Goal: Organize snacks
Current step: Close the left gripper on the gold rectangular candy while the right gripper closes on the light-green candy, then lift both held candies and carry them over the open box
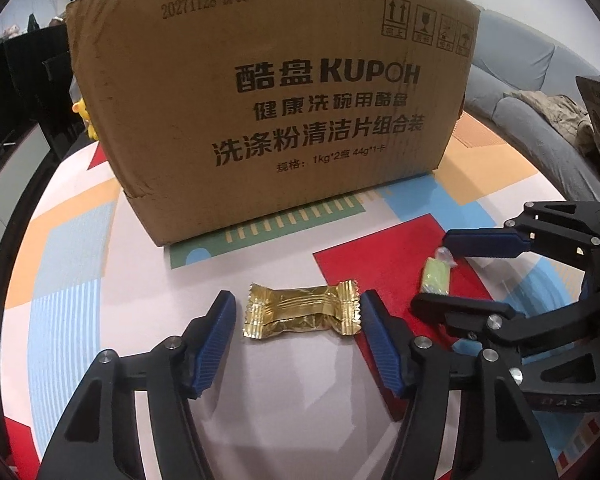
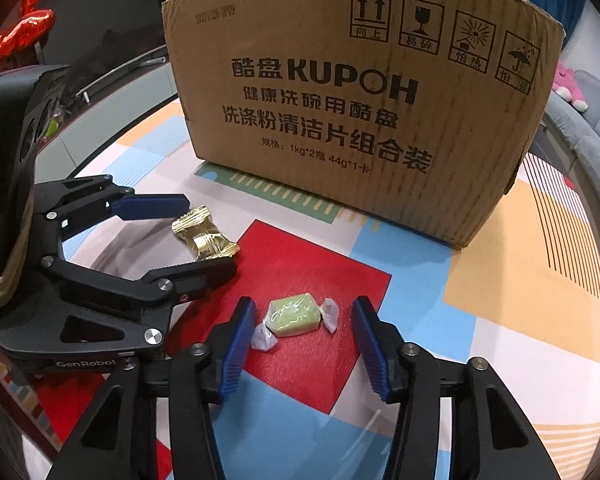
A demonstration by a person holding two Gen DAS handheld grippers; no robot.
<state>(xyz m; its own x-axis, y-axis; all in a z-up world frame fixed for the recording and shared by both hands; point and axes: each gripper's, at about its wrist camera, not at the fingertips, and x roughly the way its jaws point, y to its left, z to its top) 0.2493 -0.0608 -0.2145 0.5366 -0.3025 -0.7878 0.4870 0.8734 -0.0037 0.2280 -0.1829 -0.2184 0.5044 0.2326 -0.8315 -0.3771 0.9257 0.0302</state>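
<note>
Two grippers bracketing two sweets in front of a box.

Left gripper [image 1: 298, 312] part open around gold sweet [image 1: 300, 310], pads just beside its crimped ends, touch hard to judge; right gripper [image 2: 304, 322] part open around green sweet [image 2: 294, 316], pads clear of its clear twisted ends. Both flat on a patterned mat [image 2: 500, 272] of red, blue and orange blocks, near a cardboard box [image 1: 268, 92]. Box top cut off, contents hidden. Far right, grey sofa [image 1: 512, 76]; far left, dark furniture, blurred.
</note>
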